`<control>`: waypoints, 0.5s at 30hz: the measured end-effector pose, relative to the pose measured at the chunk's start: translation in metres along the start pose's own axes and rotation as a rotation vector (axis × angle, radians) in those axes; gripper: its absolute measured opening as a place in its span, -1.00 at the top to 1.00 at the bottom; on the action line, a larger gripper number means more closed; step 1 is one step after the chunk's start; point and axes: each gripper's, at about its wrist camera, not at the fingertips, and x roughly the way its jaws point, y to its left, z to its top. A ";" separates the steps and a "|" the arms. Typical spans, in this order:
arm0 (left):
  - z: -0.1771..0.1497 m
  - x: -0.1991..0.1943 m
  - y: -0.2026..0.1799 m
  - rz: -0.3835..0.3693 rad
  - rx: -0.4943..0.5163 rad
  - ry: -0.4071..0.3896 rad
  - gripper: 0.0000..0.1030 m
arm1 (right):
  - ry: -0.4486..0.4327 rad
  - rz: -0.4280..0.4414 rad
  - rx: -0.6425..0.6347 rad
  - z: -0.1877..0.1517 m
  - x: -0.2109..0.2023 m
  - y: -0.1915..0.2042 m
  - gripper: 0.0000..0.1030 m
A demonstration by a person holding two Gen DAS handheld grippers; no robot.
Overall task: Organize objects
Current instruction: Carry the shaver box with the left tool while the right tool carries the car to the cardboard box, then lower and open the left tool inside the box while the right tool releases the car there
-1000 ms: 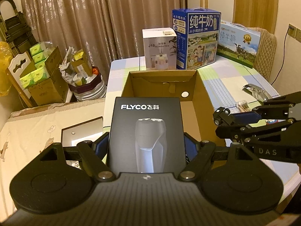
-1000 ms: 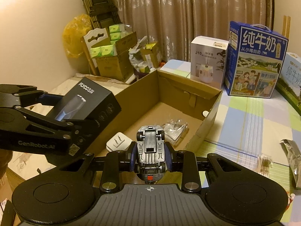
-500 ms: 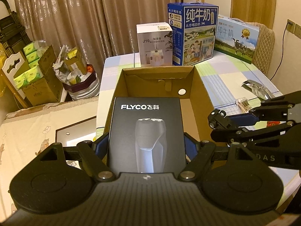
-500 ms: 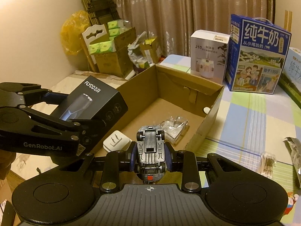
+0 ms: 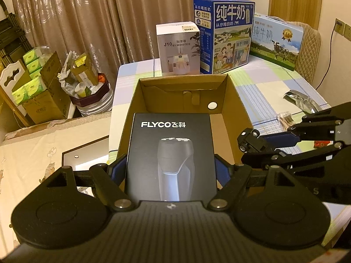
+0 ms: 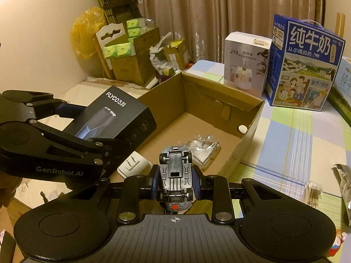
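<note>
My left gripper (image 5: pixel 171 171) is shut on a black FLYCO shaver box (image 5: pixel 171 153), held over the near left corner of an open cardboard box (image 5: pixel 232 100). The right wrist view shows that shaver box (image 6: pixel 114 118) above the cardboard box's left wall (image 6: pixel 166 100). My right gripper (image 6: pixel 175 182) is shut on a small grey toy car (image 6: pixel 175 171), belly up, above the box's near end. Inside the box lie a white plug (image 6: pixel 133 164) and a clear plastic packet (image 6: pixel 204 146). From the left wrist view the right gripper (image 5: pixel 250 142) hangs at the box's right side.
A white humidifier box (image 5: pixel 177 50), a blue milk carton (image 5: pixel 226 37) and a second milk carton (image 5: pixel 276 39) stand at the table's far end. A foil packet (image 5: pixel 302 103) and cotton swabs (image 6: pixel 311 192) lie right of the box. Cartons of clutter (image 6: pixel 131 59) stand by the curtain.
The left gripper has carried the shaver box forward and slightly down over the cardboard box. The right gripper with the toy car has stayed put.
</note>
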 end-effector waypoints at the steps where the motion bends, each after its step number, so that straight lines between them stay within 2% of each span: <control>1: 0.000 0.001 0.000 0.001 0.001 0.001 -0.47 | 0.000 0.000 0.002 0.000 0.000 0.000 0.47; 15: -0.002 0.003 0.007 0.024 -0.003 0.016 -0.49 | 0.001 0.002 0.012 -0.001 0.003 -0.002 0.47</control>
